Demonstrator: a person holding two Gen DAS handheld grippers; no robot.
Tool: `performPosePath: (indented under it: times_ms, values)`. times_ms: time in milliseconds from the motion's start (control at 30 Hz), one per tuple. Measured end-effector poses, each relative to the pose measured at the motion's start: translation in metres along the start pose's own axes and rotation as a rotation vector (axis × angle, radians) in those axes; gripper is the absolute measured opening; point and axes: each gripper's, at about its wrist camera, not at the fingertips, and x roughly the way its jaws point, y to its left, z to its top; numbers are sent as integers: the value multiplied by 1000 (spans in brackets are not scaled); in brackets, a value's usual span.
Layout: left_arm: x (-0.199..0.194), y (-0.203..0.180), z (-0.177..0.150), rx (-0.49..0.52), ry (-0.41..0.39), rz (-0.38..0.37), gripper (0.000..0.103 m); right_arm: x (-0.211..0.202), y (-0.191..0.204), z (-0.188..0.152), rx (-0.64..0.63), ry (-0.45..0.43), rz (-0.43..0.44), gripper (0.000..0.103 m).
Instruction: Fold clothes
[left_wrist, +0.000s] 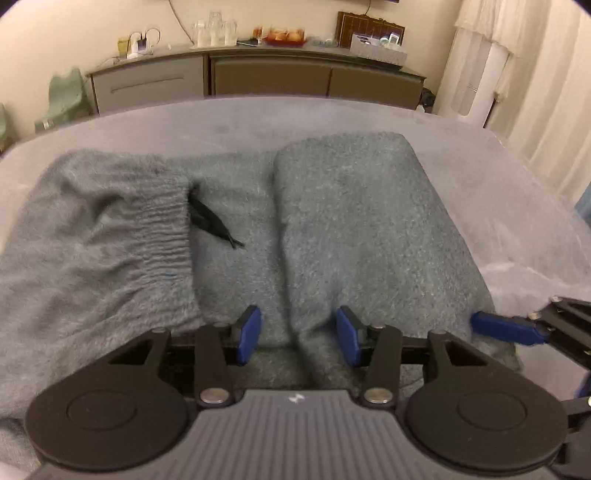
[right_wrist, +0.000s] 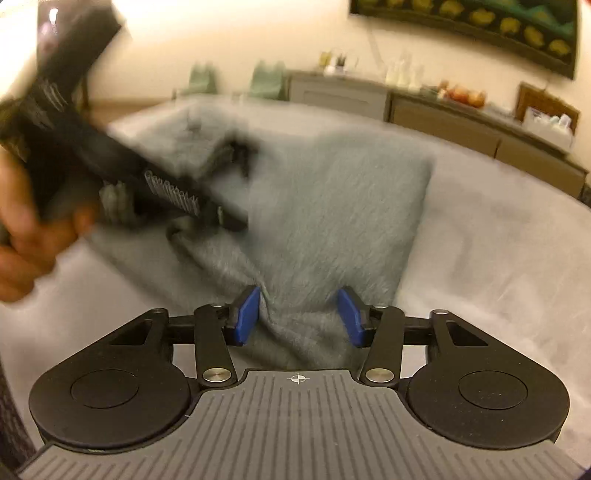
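So we've got the fuzzy grey sweatpants (left_wrist: 351, 221) lying on the pale bedcover (left_wrist: 221, 114), one half folded over. Our left gripper (left_wrist: 298, 334) and right gripper (right_wrist: 298, 317) both sit spread wide over the near edge, nothing pinched.

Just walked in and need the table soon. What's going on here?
A person is folding grey fuzzy trousers on a covered table with two handheld grippers. The left gripper and right gripper both hover over the near edge, jaws open with cloth between them. One side is folded over; the waistband still lies loose.
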Motion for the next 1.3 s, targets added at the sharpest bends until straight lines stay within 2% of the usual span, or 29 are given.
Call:
performPosePath:
  times_ms: [67,100,133,167,200,267,300,367,433,467,567,633,667,733,767,800,900,933,1000,1133,1167,1200,1233,1267,1300]
  values:
    - [-33,5,-2,3,-64,-23,50,-14,4,5,-20,-20,-11,57]
    - [-53,10,-6,13,-116,-21,59,-24,6,8,-21,-54,-9,58]
    - [-74,16,-10,25,-176,-13,64,-36,9,10,-25,-102,-5,59]
    - [-83,25,-10,33,-211,24,71,-46,11,12,-37,-149,-4,62]
    - [-86,35,-9,39,-236,73,71,-51,14,13,-49,-177,-4,63]
    - [-79,54,-19,-6,-193,105,69,-45,19,17,-71,-172,-10,63]
    - [-74,63,-25,-33,-164,115,67,-35,22,19,-74,-128,-16,61]
    - [-64,72,-42,-75,-100,92,68,-14,32,19,-82,-29,-13,59]
    - [-50,78,-56,-113,-81,70,71,-5,41,17,-104,30,-10,62]
    - [-49,79,-57,-130,-85,60,71,-6,41,16,-96,32,-9,62]
    - [-66,77,-48,-147,-103,35,68,-28,30,19,-14,-43,-13,64]
    - [-85,69,-39,-120,-150,22,69,-46,8,17,131,-121,-31,77]
    - [-92,66,-34,-107,-180,15,73,-52,-5,14,223,-155,-40,85]
    - [-78,45,-6,-64,-167,-37,86,-48,-27,7,376,-139,-44,85]
    - [-69,34,9,-41,-153,-66,97,-43,-34,4,424,-119,-48,83]
    - [-59,22,25,-18,-140,-96,102,-37,-38,0,448,-97,-54,81]
    - [-31,-13,71,52,-99,-184,102,-31,-35,-5,468,-80,-67,80]
    - [-17,-31,83,87,-70,-182,102,-30,-32,-6,467,-84,-62,80]
    - [17,-71,103,167,2,-154,102,-28,-29,-9,457,-87,-61,81]
    - [82,-136,113,320,117,-11,102,-17,-31,-15,465,-72,-71,81]
    - [96,-145,112,346,136,42,99,-16,-33,-17,473,-70,-71,82]
    - [107,-148,111,359,148,78,91,-14,-37,-18,486,-67,-68,83]
    - [118,-149,110,368,160,102,90,-11,-40,-20,503,-63,-62,83]
    - [122,-146,110,358,154,98,85,-9,-45,-21,525,-62,-54,83]
    - [123,-143,112,330,148,81,68,-8,-49,-21,547,-67,-48,84]
